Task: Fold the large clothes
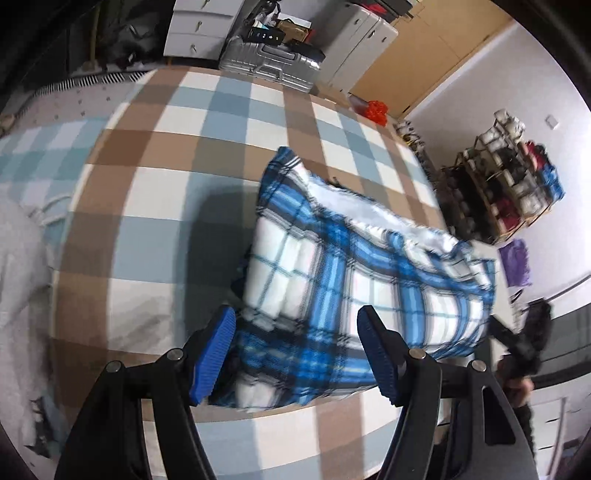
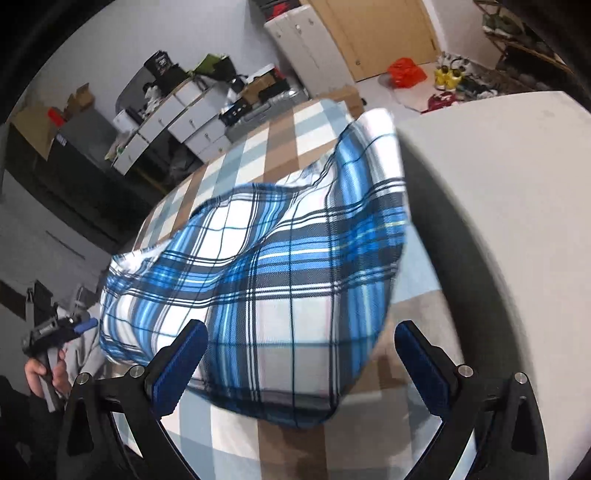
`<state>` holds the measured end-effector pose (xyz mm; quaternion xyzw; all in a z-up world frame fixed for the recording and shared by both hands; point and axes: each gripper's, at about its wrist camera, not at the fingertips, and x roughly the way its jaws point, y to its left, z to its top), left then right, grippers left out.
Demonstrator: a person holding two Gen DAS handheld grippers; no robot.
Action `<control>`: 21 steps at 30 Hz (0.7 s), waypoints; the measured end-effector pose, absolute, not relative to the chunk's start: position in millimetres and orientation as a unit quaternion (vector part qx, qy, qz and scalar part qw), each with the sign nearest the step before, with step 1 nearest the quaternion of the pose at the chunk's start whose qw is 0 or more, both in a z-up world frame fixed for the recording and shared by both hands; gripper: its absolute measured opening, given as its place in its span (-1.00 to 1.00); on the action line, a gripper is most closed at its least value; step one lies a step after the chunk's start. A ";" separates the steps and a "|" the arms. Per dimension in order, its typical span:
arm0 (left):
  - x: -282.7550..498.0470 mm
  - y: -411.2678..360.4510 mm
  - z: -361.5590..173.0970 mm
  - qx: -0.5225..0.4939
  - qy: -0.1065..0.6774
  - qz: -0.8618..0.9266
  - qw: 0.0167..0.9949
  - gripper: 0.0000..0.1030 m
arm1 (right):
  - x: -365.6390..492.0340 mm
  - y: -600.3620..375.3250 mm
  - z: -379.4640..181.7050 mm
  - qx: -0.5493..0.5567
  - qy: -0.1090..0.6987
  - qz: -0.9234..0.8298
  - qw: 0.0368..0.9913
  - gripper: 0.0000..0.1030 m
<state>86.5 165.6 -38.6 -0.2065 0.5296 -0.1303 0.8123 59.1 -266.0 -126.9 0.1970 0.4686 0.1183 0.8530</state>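
A bed [image 1: 155, 192] is filling most of both views, its checked cover in tan, pale blue and white lying flat. On the bed, toward its near edge, a blue plaid garment [image 1: 332, 280] is lying folded into a thick, puffy bundle — its pale lining is showing along the far side. In the right wrist view the same garment [image 2: 266, 280] is bulging upward, with one corner lifted toward the far end of the bed. Beyond the bed, a silver suitcase [image 1: 269, 62] is standing by white drawers [image 1: 199, 29], and a shoe rack [image 1: 506, 184] is standing against the wall off the bed's right side.

The left gripper [image 1: 297, 325] is hanging just above the near edge of the garment, its blue pads standing apart with cloth showing between them but not pinched. The right gripper [image 2: 301, 341] is hovering over the garment's near end — its fingers are spread wide, gripping nothing. A hand [image 2: 44, 373] is holding the left gripper's handle off the bed's left side.
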 end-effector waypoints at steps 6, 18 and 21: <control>119.5 146.3 -54.3 -0.120 0.533 -0.093 0.832 0.49 | 85.7 -257.0 -122.8 0.210 0.467 0.141 0.847 -0.73; 152.6 179.4 -41.2 -0.179 0.489 -0.135 0.843 -0.98 | 106.1 -253.5 -58.7 0.169 0.386 0.168 0.891 -0.92; 163.6 196.6 -41.5 -0.227 0.472 -0.132 0.841 -0.98 | 129.2 -259.9 -84.2 0.181 0.428 0.134 0.875 -0.92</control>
